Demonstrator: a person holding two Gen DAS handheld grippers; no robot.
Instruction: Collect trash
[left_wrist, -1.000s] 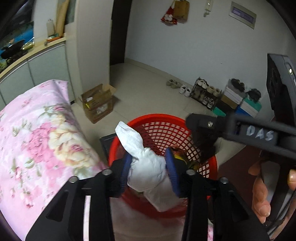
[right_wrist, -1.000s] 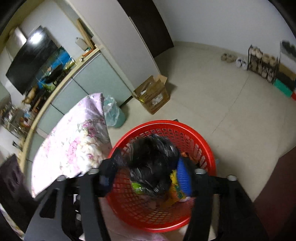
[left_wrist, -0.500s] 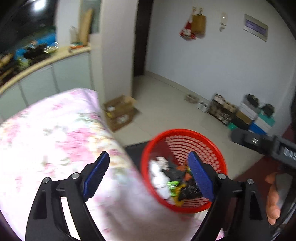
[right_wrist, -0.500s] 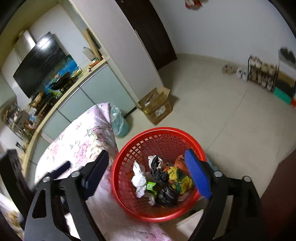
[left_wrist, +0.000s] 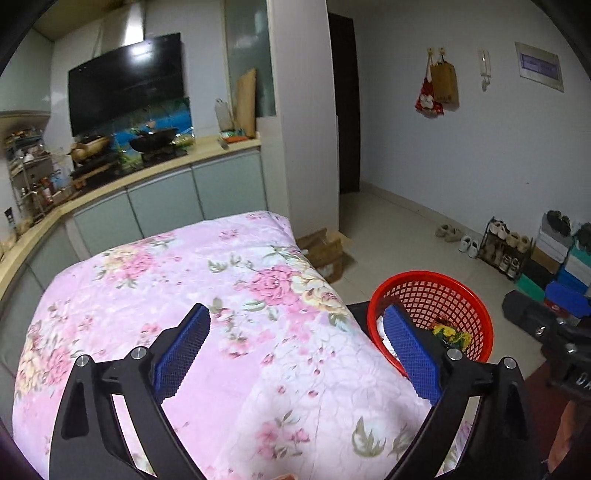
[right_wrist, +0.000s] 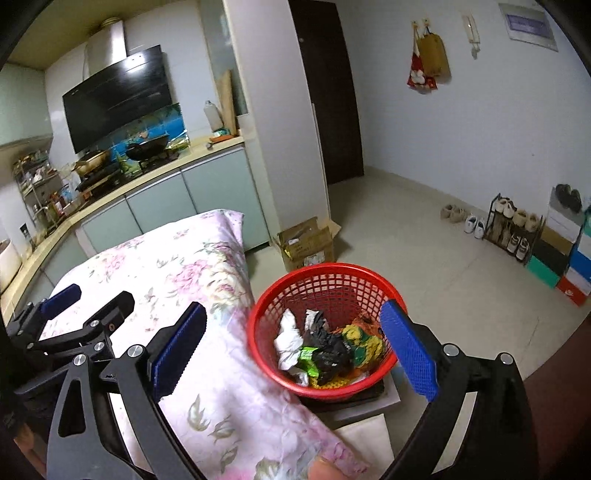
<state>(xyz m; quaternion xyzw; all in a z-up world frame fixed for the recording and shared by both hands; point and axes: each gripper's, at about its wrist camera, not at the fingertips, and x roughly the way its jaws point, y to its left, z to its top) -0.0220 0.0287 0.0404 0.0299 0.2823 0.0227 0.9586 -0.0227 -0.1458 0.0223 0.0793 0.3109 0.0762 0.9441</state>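
Risk: we judge the round red plastic mesh basket (right_wrist: 325, 284) could tip if we bump its rim, since it sits on a dark flat stand at the edge of the bed covered in pink floral quilt (left_wrist: 207, 302).
Cause: our wide jaws pass close to that rim, above all the right gripper (right_wrist: 295, 350).
Trash: white crumpled paper (right_wrist: 290, 338), a black crumpled bag (right_wrist: 328, 349) and yellow-green wrappers (right_wrist: 364, 341) lie inside the basket.
Relation: the basket sits below and ahead of the right gripper; it lies off to the right of the left gripper (left_wrist: 299, 347), partly behind its right finger.
Grippers: our jaws are opening on both, with nothing held between the blue pads.
Quilt: we see no loose trash on it.
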